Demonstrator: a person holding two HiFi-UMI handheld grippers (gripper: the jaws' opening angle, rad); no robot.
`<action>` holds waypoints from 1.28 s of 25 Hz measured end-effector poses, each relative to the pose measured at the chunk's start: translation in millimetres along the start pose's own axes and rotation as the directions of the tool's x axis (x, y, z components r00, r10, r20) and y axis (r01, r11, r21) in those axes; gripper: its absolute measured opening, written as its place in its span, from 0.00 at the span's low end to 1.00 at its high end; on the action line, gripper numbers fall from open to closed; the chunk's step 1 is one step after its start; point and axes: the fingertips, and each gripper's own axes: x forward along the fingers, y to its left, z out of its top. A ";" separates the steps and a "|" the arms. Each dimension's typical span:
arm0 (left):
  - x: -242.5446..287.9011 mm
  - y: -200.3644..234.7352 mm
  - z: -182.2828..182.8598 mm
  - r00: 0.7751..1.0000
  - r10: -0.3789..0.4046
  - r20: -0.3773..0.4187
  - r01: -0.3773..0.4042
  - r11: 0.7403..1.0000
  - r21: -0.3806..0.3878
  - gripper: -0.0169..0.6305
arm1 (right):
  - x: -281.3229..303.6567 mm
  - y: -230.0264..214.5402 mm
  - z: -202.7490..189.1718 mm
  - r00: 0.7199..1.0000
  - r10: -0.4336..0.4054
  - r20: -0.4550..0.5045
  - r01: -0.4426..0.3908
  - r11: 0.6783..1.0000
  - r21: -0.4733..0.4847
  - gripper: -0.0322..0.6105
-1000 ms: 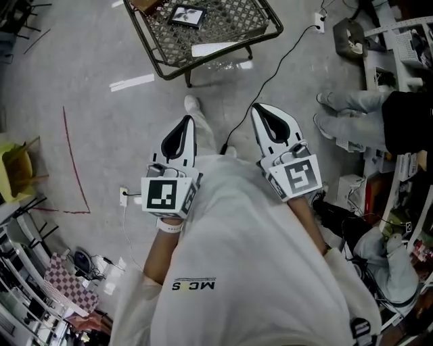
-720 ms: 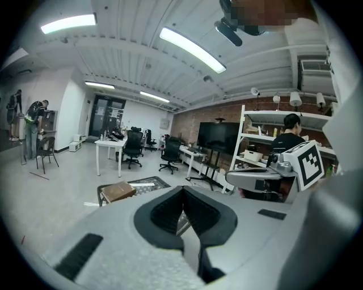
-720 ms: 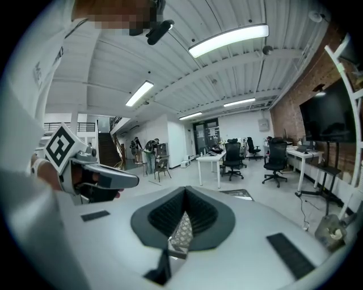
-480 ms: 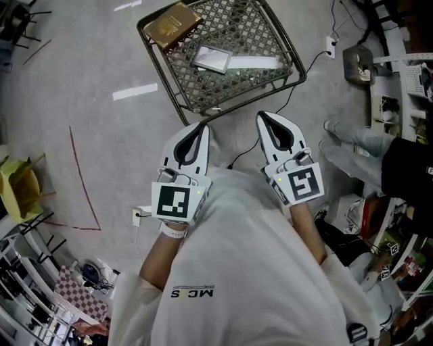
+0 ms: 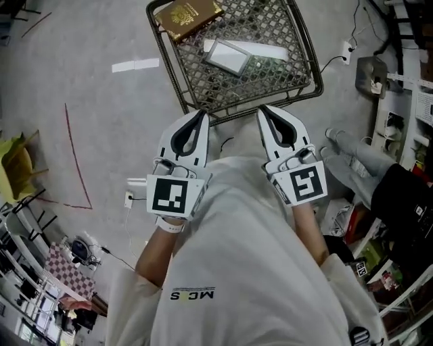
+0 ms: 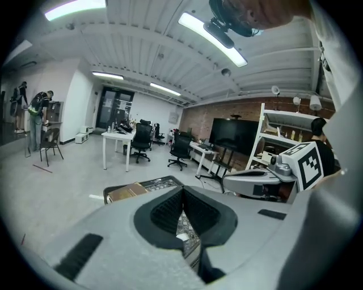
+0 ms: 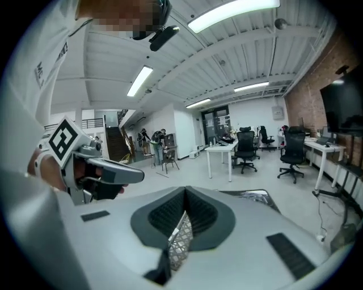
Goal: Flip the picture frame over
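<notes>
Head view, left to right. Red line [image 5: 73, 152] marked on the grey floor [image 5: 101, 40], far left. Left gripper [image 5: 201, 113] held low in front of the person's white top, jaws pressed together with nothing between them (the left gripper view agrees: only mesh shows through the slit under the pads). Its tip sits at the near rim of the mesh table [image 5: 270, 20]. On the mesh, a brown book [image 5: 188, 12] lies at the far-left corner. The picture frame [image 5: 229, 57] lies flat near the middle, skewed to the table edges. A white strip [image 5: 260, 49] is touching or just behind its right end; cannot separate the two. The frame is ahead of both grippers, roughly midway between their lines, and well apart from either tip. Right gripper [image 5: 262, 109]: jaws likewise closed and empty, tip over the near rim, pointing past the frame's right side. Which face of the frame is up: cannot tell.
</notes>
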 end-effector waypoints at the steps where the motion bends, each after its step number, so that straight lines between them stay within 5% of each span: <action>1: 6.3 3.3 2.6 1.000 0.015 0.002 -0.015 1.000 0.004 0.06 | 7.7 -4.9 0.2 1.000 0.019 0.001 -0.019 1.000 0.003 0.06; 5: 17.5 11.5 1.1 0.996 0.085 -0.021 -0.085 0.996 -0.003 0.06 | 26.1 -11.9 2.6 0.996 0.092 0.004 -0.092 0.996 0.015 0.06; 13: 40.4 8.4 -4.5 0.994 0.102 -0.037 -0.104 0.993 -0.060 0.06 | 44.5 -29.5 3.2 0.989 0.144 -0.026 -0.144 0.990 -0.002 0.06; 32: 71.1 50.9 -78.9 0.980 0.166 -0.106 -0.181 0.972 -0.149 0.06 | 129.9 -37.6 -106.7 0.942 0.232 -0.243 -0.254 0.965 -0.061 0.07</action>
